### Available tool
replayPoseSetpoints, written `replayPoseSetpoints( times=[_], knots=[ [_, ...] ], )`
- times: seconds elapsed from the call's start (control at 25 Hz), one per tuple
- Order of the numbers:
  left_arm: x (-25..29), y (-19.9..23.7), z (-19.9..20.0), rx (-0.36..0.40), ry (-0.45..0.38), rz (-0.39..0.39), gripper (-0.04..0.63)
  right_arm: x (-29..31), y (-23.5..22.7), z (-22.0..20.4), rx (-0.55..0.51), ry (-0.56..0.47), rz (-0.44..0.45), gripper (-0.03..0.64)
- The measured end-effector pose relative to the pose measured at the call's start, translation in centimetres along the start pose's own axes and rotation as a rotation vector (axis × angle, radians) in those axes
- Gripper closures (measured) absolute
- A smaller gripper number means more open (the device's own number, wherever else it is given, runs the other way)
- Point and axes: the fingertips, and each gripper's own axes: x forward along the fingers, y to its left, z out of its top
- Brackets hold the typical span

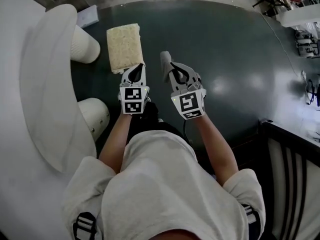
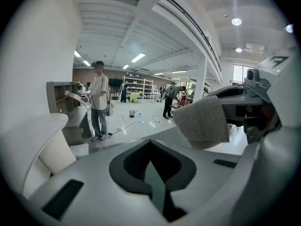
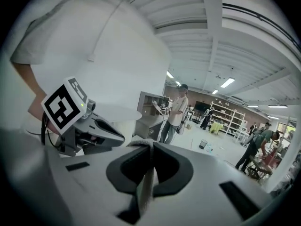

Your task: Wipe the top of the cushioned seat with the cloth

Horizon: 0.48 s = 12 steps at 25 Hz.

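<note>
1. Leaves a pale pad (image 1: 124, 46) flat near the cushioned seat's (image 1: 235, 49) far left edge.
2. Hovers the left gripper (image 1: 133, 69) by it, jaws together on nothing, probably spare.
3. Clamps the right gripper (image 1: 172, 67) on the cloth (image 1: 164, 60) over mid-seat, likely pinching one edge so the rest wipes.

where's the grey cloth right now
In the head view the grey cloth is pinched in the right gripper, over the middle of the dark seat, just right of the yellowish pad.
</note>
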Motion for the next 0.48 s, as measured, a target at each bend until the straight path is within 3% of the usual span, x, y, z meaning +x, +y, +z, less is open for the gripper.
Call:
replayPoseSetpoints(
  times=[0.12, 0.24, 0.48],
  knots=[
    [1.3, 0.6, -0.1, 0.008, 0.015, -0.021, 0.581, 2.2, 0.1, 0.2, -0.019, 0.019, 0.042, 0.603],
    [2.2, 1.2, -1.1, 0.015, 0.05, -0.024, 0.581, 3.9, 1.3, 0.4, -0.102, 0.032, 0.149, 0.603],
    [3.9, 2.9, -3.2, -0.035, 0.11, 0.051, 0.581, 6.6, 1.3, -1.7, -0.135, 0.058, 0.294, 0.603]
  ],
)
